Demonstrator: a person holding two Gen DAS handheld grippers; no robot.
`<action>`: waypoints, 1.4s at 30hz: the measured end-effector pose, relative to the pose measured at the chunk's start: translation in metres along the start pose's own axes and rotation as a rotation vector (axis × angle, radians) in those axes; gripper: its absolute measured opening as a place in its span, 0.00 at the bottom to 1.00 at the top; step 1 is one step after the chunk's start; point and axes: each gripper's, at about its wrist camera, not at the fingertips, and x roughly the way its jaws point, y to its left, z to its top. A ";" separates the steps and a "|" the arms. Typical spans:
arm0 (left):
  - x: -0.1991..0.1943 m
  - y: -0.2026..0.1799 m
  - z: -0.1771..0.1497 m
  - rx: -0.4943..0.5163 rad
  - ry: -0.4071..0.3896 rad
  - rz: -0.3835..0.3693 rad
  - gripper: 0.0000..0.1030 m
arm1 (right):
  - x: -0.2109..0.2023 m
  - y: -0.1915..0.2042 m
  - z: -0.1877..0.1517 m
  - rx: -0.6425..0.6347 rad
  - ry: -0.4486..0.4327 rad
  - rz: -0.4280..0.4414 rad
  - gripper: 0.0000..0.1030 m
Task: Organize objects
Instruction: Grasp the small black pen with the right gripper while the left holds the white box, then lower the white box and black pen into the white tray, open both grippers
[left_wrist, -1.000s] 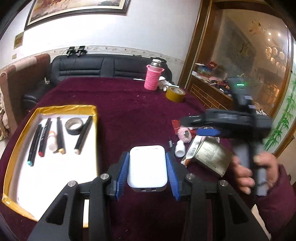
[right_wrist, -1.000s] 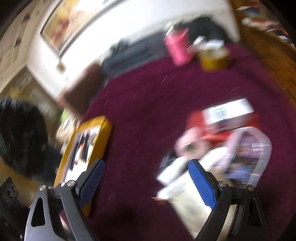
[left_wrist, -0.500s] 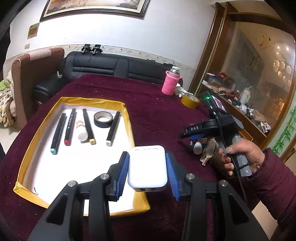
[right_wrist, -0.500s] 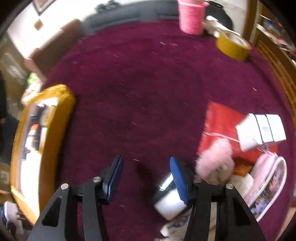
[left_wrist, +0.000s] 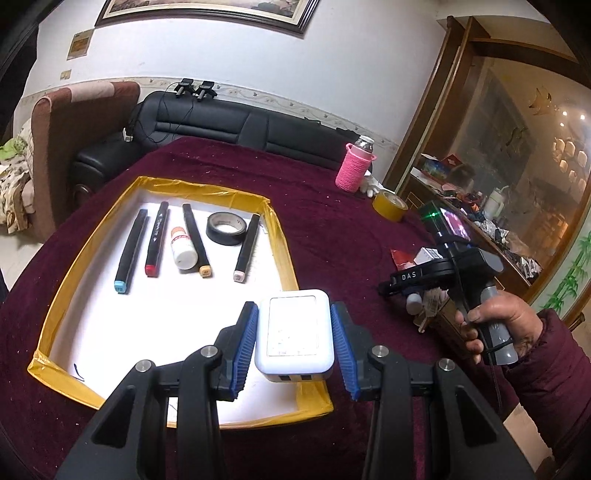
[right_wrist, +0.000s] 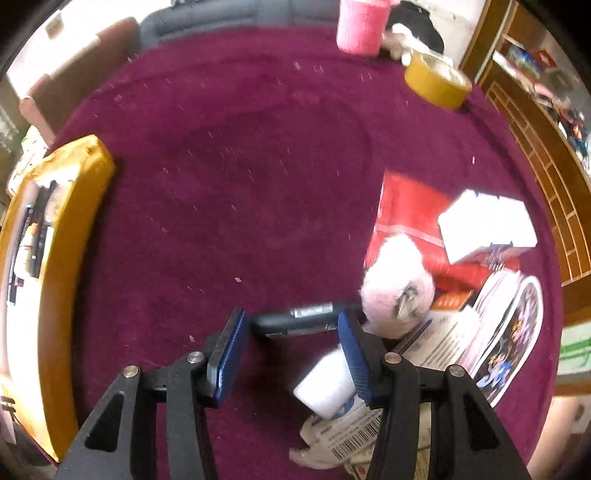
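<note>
My left gripper (left_wrist: 293, 307) is shut on a white charger block (left_wrist: 293, 332), holding it above the near right corner of the yellow-edged tray (left_wrist: 284, 254). Several markers (left_wrist: 131, 254), a white bottle (left_wrist: 183, 249) and a black tape roll (left_wrist: 226, 229) lie in the tray. A hand holds the right gripper's black body (left_wrist: 439, 271) over the pile at the right, pointing down. In the right wrist view my right gripper (right_wrist: 291, 316) stands partly closed. A dark pen-like thing (right_wrist: 308, 314) lies crosswise between its fingertips, with a small gap at the left pad. A small white bottle (right_wrist: 325, 384) lies under the right finger.
On the maroon cloth lie a pink fluffy ball (right_wrist: 395, 284), a red packet (right_wrist: 406, 206), a white box (right_wrist: 487, 225) and printed papers (right_wrist: 443, 339). Farther back stand a pink knitted bottle (left_wrist: 354, 171) and a yellow tape roll (left_wrist: 389, 205). A wooden cabinet (left_wrist: 424, 158) borders the right.
My left gripper carried the charger leftward, over the tray's near corner. My right gripper tipped downward, narrowed its jaws and dropped toward the pile; the dark thing now lies between its tips.
</note>
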 end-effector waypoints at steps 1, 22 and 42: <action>0.000 0.002 0.000 -0.005 0.002 -0.001 0.38 | 0.002 -0.001 0.000 0.015 0.001 0.013 0.55; -0.012 0.031 0.004 -0.071 -0.012 0.058 0.38 | -0.010 -0.005 -0.022 0.082 -0.175 0.136 0.16; 0.054 0.045 0.039 -0.027 0.164 0.196 0.38 | -0.068 0.138 -0.026 -0.142 -0.199 0.537 0.17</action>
